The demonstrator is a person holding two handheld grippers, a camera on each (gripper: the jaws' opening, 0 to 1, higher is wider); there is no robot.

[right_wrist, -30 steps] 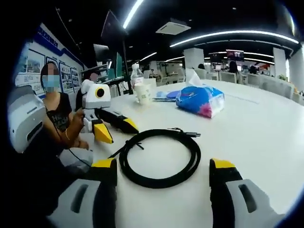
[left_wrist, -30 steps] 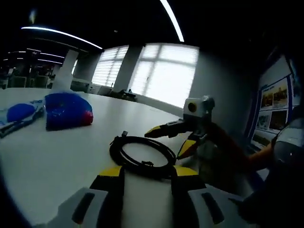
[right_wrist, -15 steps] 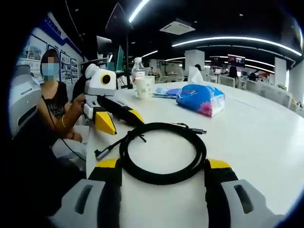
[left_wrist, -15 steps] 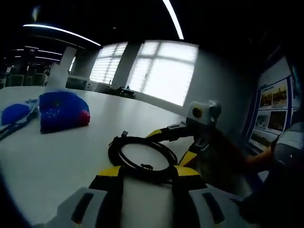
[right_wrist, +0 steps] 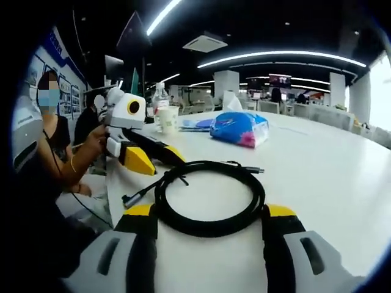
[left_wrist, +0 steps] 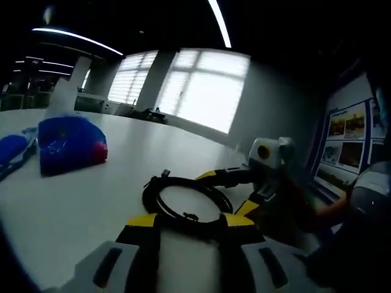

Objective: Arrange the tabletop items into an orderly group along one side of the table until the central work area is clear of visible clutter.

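Here, coiled black cable (right_wrist: 209, 197) on white worktop (right_wrist: 317, 159) between wide-open right gripper (right_wrist: 209, 221), left gripper (left_wrist: 190, 226) parted at coil's edge, blue tissue pack (right_wrist: 238, 129) at 12 o'clock, paper cup (right_wrist: 167, 118) and bottle (right_wrist: 159, 97) at 11, contents unclear.

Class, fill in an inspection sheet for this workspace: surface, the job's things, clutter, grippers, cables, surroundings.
Surface: white table, wide and mostly bare.
Job's things: coiled black cable near the table edge; blue tissue pack farther back; paper cup and water bottle beyond it.
Clutter: blue items lying flat beside the pack.
Grippers: right gripper open, fingers either side of the coil; left gripper open, at the coil's rim.
Cables: the one coil, plug ends loose.
Surroundings: office, ceiling strip lights, bright windows, wall posters, seated person.
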